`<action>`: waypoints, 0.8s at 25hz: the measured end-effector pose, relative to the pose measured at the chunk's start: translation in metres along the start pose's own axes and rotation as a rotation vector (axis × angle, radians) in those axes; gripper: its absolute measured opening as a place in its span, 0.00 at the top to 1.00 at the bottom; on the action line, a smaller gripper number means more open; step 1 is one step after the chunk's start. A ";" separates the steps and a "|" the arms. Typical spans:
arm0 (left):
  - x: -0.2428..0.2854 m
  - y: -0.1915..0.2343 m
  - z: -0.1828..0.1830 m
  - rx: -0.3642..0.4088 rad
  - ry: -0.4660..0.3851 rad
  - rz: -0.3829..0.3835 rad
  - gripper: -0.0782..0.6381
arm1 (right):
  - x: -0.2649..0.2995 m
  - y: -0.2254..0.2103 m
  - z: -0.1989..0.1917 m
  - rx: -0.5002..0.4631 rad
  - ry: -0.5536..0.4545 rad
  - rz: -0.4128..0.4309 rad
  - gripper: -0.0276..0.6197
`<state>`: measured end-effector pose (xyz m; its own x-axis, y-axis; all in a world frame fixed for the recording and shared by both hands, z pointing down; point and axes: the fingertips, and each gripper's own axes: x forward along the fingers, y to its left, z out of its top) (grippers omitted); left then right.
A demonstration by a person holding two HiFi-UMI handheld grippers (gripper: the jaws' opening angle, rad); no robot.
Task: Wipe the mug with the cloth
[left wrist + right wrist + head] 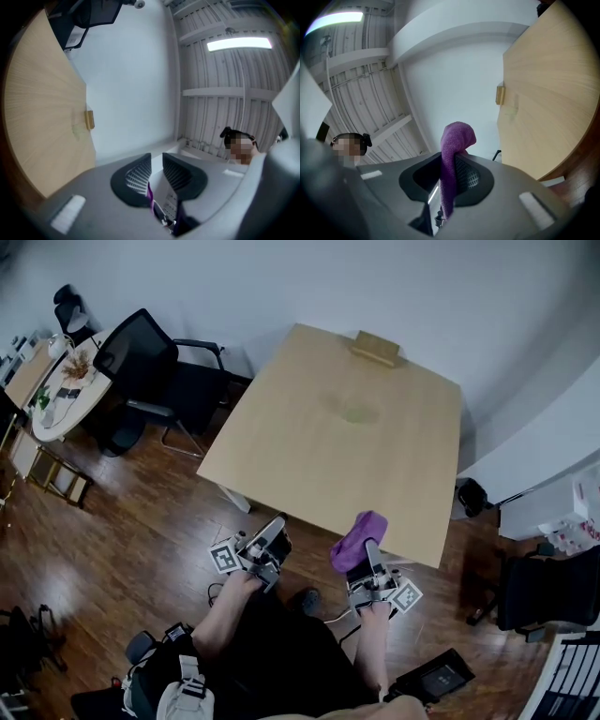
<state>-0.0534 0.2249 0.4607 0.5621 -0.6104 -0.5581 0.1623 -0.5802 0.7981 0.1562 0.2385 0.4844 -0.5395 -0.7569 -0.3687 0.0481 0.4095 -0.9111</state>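
Clamping the purple cloth (457, 136) between its jaws, the right gripper (368, 554) hangs at 5 o'clock in the head view, just off the near edge of the surface (309, 465). The left gripper (275, 531), at 7 o'clock, has its jaws slightly apart and empty. A greenish shape (359, 413), too blurred to name, lies mid-surface.

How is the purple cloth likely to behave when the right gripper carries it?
Probably floppy: the cloth droops over above the right gripper and trails limp between the jaws. Likely light, since one pinch holds it all. Its fuzzy weave probably resists slipping.
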 end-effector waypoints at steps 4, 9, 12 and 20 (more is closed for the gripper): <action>0.008 -0.010 -0.006 0.006 0.023 -0.034 0.78 | -0.006 0.005 0.003 -0.014 -0.031 0.009 0.86; 0.031 -0.021 0.000 0.013 0.060 -0.103 0.79 | 0.004 0.026 0.005 -0.078 -0.048 0.041 0.86; 0.041 -0.026 0.007 0.015 0.078 -0.138 0.79 | 0.014 0.033 0.000 -0.108 -0.041 0.054 0.86; 0.028 -0.021 0.024 -0.016 0.062 -0.140 0.81 | 0.032 0.027 -0.020 -0.093 -0.018 0.032 0.86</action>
<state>-0.0604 0.2068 0.4229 0.5824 -0.4891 -0.6493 0.2551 -0.6484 0.7173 0.1230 0.2356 0.4513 -0.5234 -0.7514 -0.4018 -0.0138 0.4790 -0.8777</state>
